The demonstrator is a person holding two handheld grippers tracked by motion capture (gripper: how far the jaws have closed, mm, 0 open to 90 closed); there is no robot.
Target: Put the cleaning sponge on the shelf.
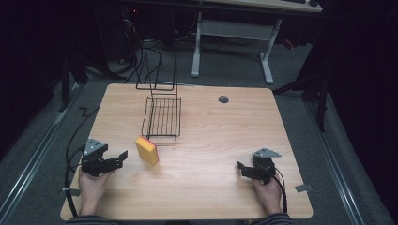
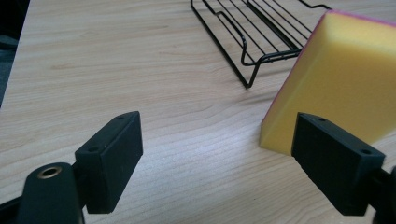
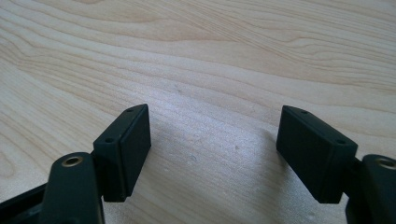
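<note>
- High view: the left gripper (image 1: 115, 159) rests near the table's (image 1: 211, 197) left front corner, jaws apart, aimed at the yellow sponge (image 1: 147, 150) standing on edge just beside it. The wire rack (image 1: 162, 117) sits behind the sponge toward the back edge. The right gripper (image 1: 245, 169) waits by the right front corner, well apart, jaws spread and empty.
- Left gripper view: the sponge (image 2: 341, 79) is just past the right-hand jaw, not between them (probably lining up a grasp); a pink face shows along its edge.
- Right gripper view: bare wood between the parted jaws.
</note>
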